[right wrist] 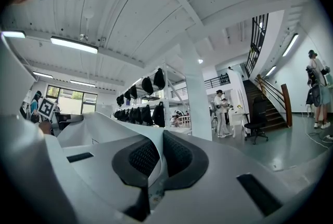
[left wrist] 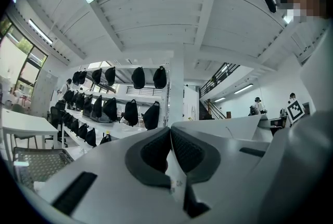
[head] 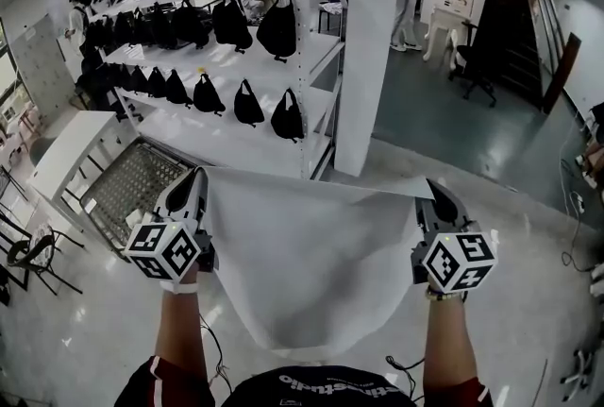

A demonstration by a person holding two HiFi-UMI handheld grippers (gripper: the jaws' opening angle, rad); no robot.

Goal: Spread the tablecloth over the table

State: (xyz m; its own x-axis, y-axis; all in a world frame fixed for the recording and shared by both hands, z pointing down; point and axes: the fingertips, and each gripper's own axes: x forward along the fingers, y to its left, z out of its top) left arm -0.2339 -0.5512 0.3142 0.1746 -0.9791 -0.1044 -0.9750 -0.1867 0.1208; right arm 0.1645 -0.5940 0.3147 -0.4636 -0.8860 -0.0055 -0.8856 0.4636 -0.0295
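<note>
While the left tool (head: 193, 184) and right tool (head: 436, 194) each pinch an upper corner between dark, ribbed pads (left wrist: 153, 151), the thin white tablecloth (head: 311, 254) hangs in the air between them, in front of the person. Its top edge stretches almost straight. The smooth fabric sags below into a rounded, softly creased curve above the glossy pale floor (head: 528, 245). White shelves (head: 236, 136) behind carry rounded black bags (head: 247, 103).

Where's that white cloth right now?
Head view, centre: the tablecloth hangs between the left gripper and right gripper, just below the shelves of black bags.
</note>
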